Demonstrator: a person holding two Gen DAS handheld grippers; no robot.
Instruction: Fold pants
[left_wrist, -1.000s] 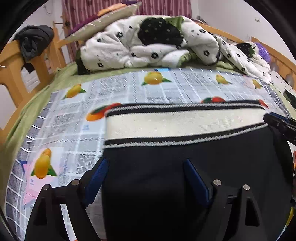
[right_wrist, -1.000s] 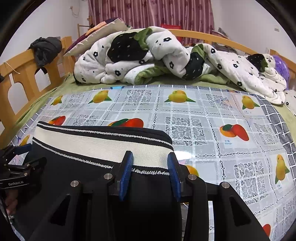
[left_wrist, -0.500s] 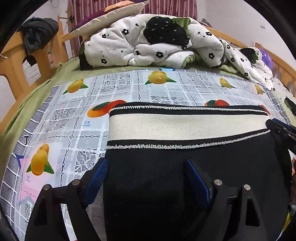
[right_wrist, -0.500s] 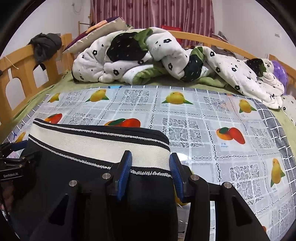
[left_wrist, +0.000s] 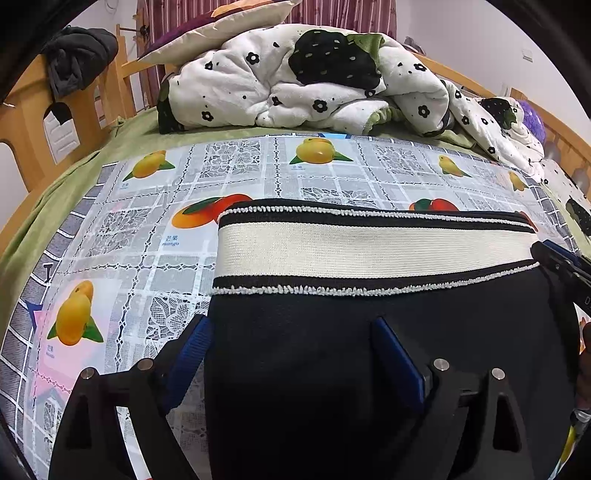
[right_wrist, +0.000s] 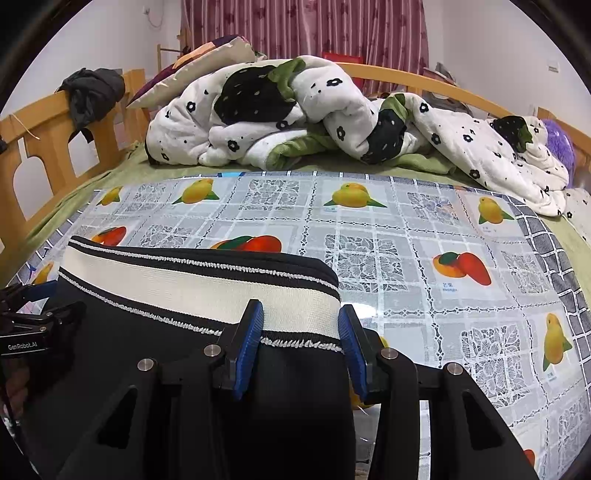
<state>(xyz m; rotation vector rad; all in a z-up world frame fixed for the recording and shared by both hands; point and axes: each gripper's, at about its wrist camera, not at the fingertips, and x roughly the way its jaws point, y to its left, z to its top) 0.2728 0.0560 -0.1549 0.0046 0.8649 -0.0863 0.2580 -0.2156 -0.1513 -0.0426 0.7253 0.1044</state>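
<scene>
On a fruit-print mat (left_wrist: 258, 173) spread over a bed, we see black pants (left_wrist: 303, 332) lying flat, their cream waistband (left_wrist: 369, 249) edged in black and white trim turned toward a heaped white floral quilt (left_wrist: 303, 81). Our left gripper (left_wrist: 291, 345) stands wide apart, one blue pad (left_wrist: 192, 347) just off the pants' left edge above the mat, the other (left_wrist: 395, 350) over the black cloth; we cannot tell whether either presses the fabric. Our right gripper (right_wrist: 301, 332) straddles the waistband's right corner with its blue-padded fingers (right_wrist: 249, 336) parted on either side of it, gripping nothing that we can make out. Each gripper shows at the margin of the other's view, at opposite ends of the waistband. A dark garment (right_wrist: 94, 92) hangs on the wooden bed rail (right_wrist: 40, 144); striped curtains (right_wrist: 314, 29) close the background.
</scene>
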